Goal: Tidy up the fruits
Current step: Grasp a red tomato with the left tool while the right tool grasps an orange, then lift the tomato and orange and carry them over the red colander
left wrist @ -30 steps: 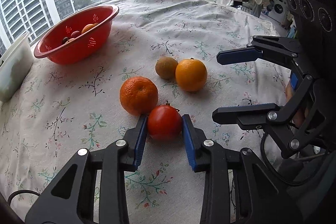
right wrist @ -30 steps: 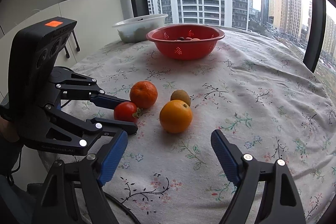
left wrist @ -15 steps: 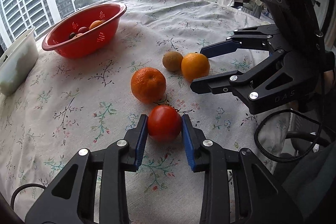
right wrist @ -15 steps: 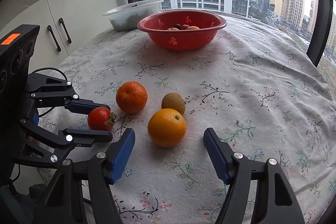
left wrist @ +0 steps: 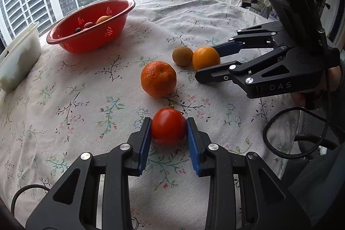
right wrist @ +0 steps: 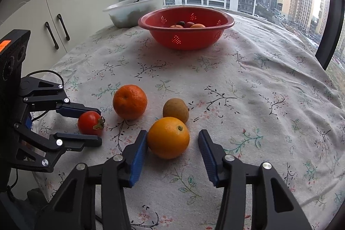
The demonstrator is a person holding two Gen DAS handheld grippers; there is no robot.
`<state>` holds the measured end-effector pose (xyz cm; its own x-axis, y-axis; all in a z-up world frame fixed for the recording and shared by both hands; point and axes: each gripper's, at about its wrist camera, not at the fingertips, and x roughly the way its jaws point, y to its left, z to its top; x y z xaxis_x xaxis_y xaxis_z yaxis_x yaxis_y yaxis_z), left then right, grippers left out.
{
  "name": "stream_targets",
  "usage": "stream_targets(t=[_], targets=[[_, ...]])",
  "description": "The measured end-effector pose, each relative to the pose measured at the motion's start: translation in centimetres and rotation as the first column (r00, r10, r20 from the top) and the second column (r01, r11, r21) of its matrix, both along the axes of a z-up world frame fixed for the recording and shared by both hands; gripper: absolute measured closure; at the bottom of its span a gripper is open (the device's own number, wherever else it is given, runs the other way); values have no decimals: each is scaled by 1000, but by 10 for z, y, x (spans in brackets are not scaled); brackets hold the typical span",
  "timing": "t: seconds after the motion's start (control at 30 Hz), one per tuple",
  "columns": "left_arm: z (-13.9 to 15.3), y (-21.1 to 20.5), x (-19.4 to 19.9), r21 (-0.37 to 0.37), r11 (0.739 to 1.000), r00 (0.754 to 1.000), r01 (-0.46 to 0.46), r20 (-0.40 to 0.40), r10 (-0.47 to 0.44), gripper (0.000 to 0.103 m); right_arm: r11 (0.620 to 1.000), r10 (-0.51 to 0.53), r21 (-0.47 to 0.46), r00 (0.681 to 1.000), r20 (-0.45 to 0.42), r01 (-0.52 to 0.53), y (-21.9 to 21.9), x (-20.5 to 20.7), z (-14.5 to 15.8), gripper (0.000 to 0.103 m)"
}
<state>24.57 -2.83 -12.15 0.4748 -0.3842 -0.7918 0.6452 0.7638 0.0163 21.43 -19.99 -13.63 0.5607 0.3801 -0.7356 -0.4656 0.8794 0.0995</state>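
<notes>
Across the bench (right wrist: pixel 269 87), the red colander (right wrist: pixel 185 40) sits well beyond both tools. Straight ahead of the right hand-held gripper (right wrist: pixel 172 154), between its spread, open fingers, lies the orange (right wrist: pixel 168 137), touching the left pad only. Nearer the edge, the left hand-held gripper (left wrist: pixel 168 139) is clamped on the tomato (left wrist: pixel 168 126).

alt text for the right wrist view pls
The right gripper sits open around an orange on a floral tablecloth. At left the left gripper clamps a tomato; a red colander of fruit stands beyond.
</notes>
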Motion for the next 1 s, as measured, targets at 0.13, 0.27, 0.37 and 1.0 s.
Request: stream_targets(t=[0.13, 0.27, 0.37, 1.0], targets=[[0, 0, 0, -2, 1000, 1000, 1, 5, -1, 73, 1000, -5, -4, 1000, 3, 5, -2, -2, -1, 62], [1, 1, 0, -7, 1000, 1000, -1, 12, 1, 73, 1000, -15, 9, 1000, 6, 15, -5, -2, 0, 63], [3, 2, 0, -10, 1000, 1000, -8, 17, 8, 73, 999, -23, 23, 1000, 14, 23, -7, -4, 2, 63], [1, 7, -1, -4, 1000, 1000, -1, -5, 1, 73, 998, -39, 54, 999, 28, 38, -19, -13, 6, 63]])
